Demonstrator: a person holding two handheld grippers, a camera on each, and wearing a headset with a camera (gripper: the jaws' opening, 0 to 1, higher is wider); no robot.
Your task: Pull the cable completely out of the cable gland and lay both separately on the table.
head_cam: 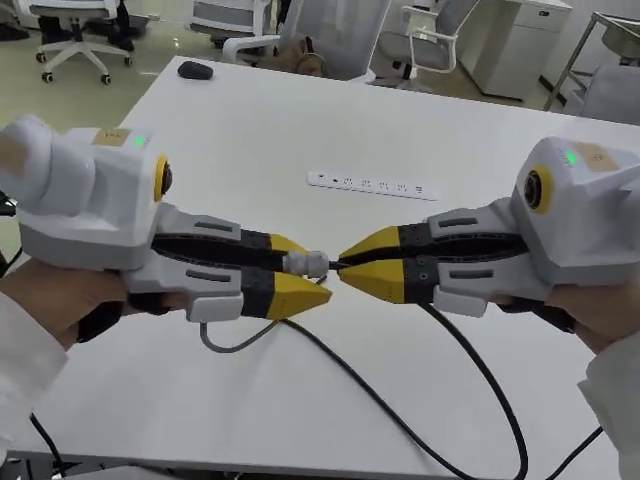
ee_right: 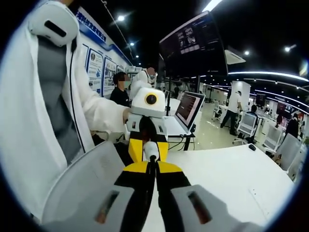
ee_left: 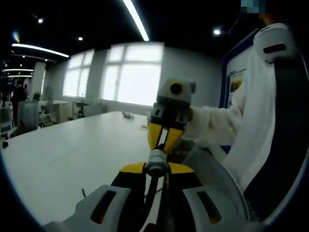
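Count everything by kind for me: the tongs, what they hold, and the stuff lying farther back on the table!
Tongs: 2, the left tongs and the right tongs
Cable gland: 1
Black cable: 1
Power strip: 1
Computer mouse: 1
Total: 6

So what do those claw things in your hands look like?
The left claw and right claw match: chunky white and grey bodies, black jaws with pointed yellow tips, and a small green light glowing on top of each. The person holding them wears white sleeves.
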